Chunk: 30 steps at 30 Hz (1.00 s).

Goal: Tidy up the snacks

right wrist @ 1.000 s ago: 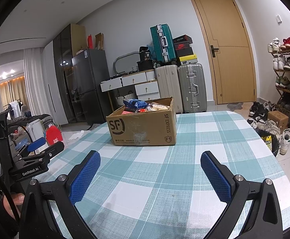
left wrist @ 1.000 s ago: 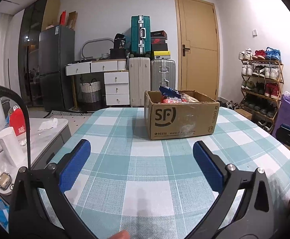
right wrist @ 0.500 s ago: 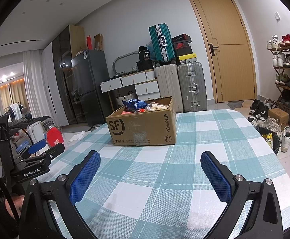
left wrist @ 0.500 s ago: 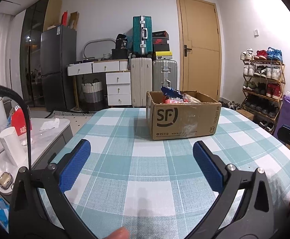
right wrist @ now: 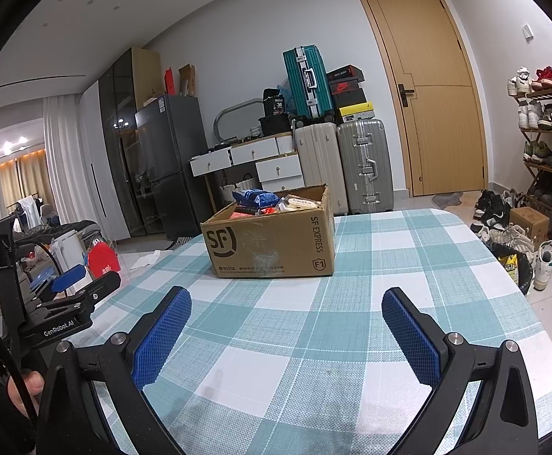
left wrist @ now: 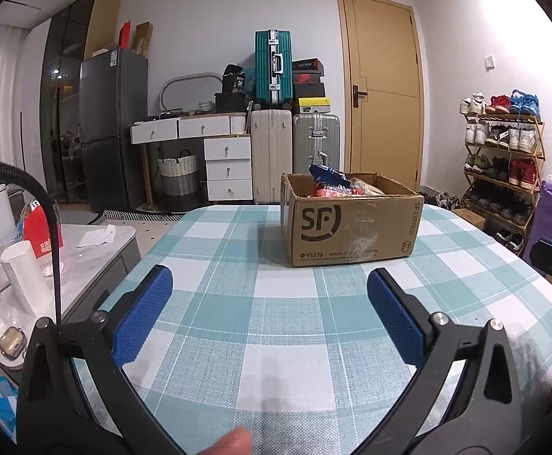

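You held the left gripper (left wrist: 266, 282) spread wide and empty over the checked tablecloth (left wrist: 276, 326); the right gripper (right wrist: 287, 307) was likewise released, nothing between its pads. Further ahead, the open cardboard box (right wrist: 272, 242) sat on the table, well apart from both, with snacks (right wrist: 255, 199) piled inside. Suitcases (right wrist: 365, 167) stood behind it.

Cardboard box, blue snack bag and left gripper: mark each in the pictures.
cardboard box (left wrist: 336, 235), left wrist view, front face by the logo.
blue snack bag (right wrist: 255, 198), right wrist view, middle of the bag.
left gripper (left wrist: 270, 288), left wrist view, midway between its open fingertips.
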Each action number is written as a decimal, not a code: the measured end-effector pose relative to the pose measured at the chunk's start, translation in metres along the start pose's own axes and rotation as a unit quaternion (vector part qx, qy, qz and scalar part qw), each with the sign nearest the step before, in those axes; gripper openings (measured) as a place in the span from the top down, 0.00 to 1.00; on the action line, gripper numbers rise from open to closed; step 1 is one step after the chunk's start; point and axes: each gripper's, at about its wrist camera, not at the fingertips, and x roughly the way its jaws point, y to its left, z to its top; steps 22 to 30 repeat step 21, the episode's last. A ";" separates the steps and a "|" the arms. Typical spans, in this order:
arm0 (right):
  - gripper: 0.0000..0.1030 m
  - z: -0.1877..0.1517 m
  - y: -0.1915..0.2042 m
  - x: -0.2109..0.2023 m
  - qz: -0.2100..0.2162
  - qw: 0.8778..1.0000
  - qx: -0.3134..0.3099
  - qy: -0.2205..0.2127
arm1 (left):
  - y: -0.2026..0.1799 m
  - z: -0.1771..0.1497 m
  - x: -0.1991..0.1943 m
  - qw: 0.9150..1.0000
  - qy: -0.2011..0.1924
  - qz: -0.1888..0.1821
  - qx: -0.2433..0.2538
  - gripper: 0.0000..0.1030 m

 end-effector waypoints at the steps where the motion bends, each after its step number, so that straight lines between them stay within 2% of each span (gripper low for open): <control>1: 0.01 0.000 0.000 0.000 0.000 1.000 0.001 0.000 | 0.000 0.000 0.000 1.000 0.000 0.000 0.000 0.00; 16: 0.01 0.000 0.001 0.000 -0.002 1.000 0.000 -0.001 | -0.001 0.000 -0.003 1.000 -0.001 -0.016 0.003 0.00; 30: 0.01 0.000 0.001 0.000 -0.002 1.000 -0.001 -0.001 | -0.001 0.000 -0.003 1.000 -0.001 -0.011 0.002 0.00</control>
